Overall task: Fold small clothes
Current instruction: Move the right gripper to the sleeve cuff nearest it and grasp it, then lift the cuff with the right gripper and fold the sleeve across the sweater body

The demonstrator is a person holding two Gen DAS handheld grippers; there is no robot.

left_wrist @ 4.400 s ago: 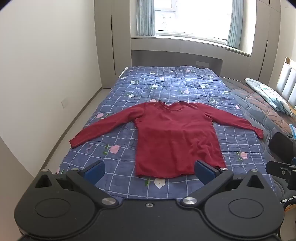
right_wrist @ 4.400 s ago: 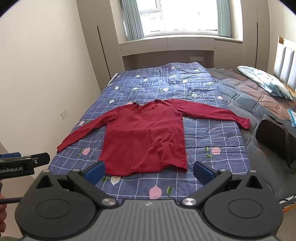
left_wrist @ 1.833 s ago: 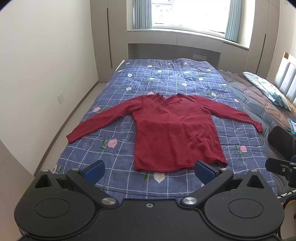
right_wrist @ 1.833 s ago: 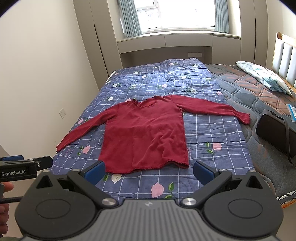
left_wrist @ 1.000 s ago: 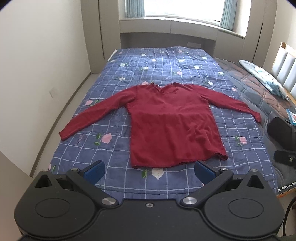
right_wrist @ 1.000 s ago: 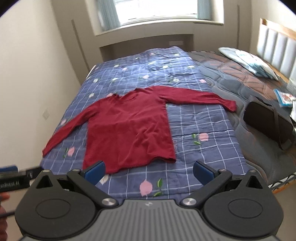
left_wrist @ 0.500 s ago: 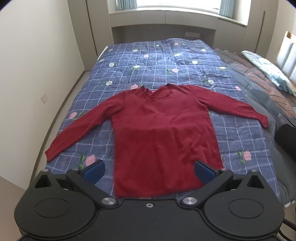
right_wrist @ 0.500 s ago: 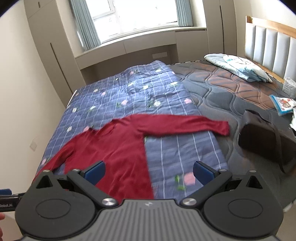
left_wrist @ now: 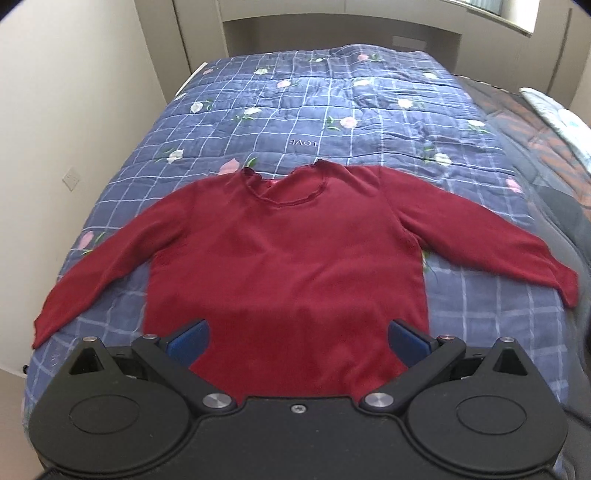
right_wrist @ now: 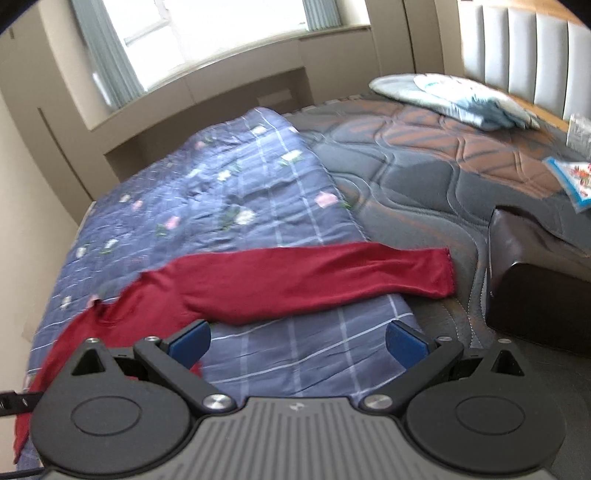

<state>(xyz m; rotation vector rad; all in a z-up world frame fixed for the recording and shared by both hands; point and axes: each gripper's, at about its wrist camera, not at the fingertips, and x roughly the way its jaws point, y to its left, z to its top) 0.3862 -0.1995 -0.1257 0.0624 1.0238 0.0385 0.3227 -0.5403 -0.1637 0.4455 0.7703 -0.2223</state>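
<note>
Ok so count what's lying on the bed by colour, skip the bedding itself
Red: 1, long-sleeved top
Pale blue: 1, pillow
Dark brown: 1, bag
Blue and white: 1, packet
Total: 4

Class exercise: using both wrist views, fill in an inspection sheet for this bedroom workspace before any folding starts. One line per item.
Surface: blue checked quilt spread over part of the mattress.
Job's things: red long-sleeved top lying flat, sleeves spread, unfolded.
Clutter: dark bag, pillow, packet.
Grippers: left tool open above the hem; right tool open near the right sleeve.
Cables: nothing seen for certain.
Surroundings: window, headboard, wall socket.
</note>
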